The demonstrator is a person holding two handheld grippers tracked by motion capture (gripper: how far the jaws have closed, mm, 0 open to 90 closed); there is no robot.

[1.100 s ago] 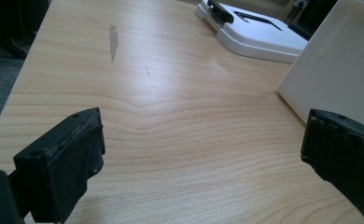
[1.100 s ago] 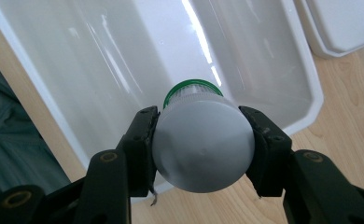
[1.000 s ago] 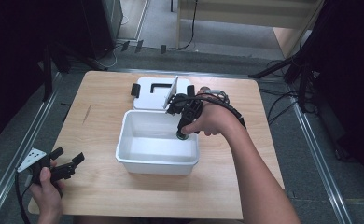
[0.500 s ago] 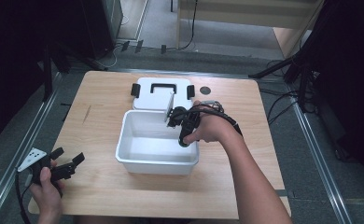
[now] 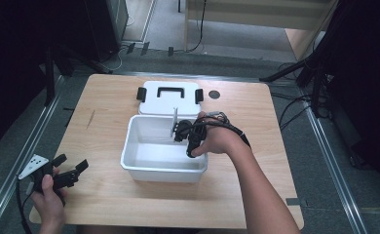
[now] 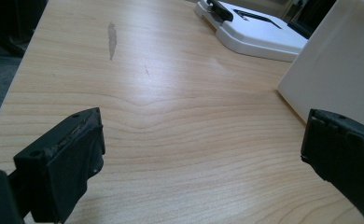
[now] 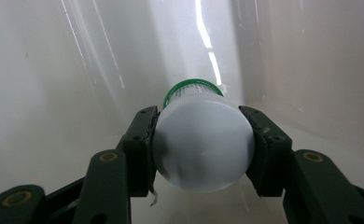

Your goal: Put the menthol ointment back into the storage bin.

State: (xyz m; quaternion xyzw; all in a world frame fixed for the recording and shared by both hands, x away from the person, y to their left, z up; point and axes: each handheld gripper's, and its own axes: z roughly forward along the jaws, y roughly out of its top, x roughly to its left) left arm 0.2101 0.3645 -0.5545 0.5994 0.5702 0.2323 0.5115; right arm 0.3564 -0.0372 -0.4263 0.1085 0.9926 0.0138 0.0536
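A white open bin (image 5: 162, 170) stands in the middle of the wooden table. My right gripper (image 5: 184, 132) reaches down inside it, near the back right corner, held by a hand. In the right gripper view its jaws (image 7: 201, 140) are shut on a small white bottle (image 7: 203, 154) with a green cap (image 7: 192, 86), pointing at the bin's glossy inner wall. My left gripper (image 5: 72, 162) hovers over the table's near left corner, open, with nothing between its pads (image 6: 77, 149). The bin's outer wall (image 6: 339, 70) shows to its right.
The bin's white lid (image 5: 168, 97) with black clasps lies flat behind the bin, also seen as the lid (image 6: 255, 32) ahead of the left gripper. A small dark round spot (image 5: 214, 94) marks the table right of the lid. Bare wood (image 5: 95, 126) lies left of the bin.
The right hand has sunk from above the bin's back edge down into the bin, still gripping the bottle. The left gripper has stayed where it was.
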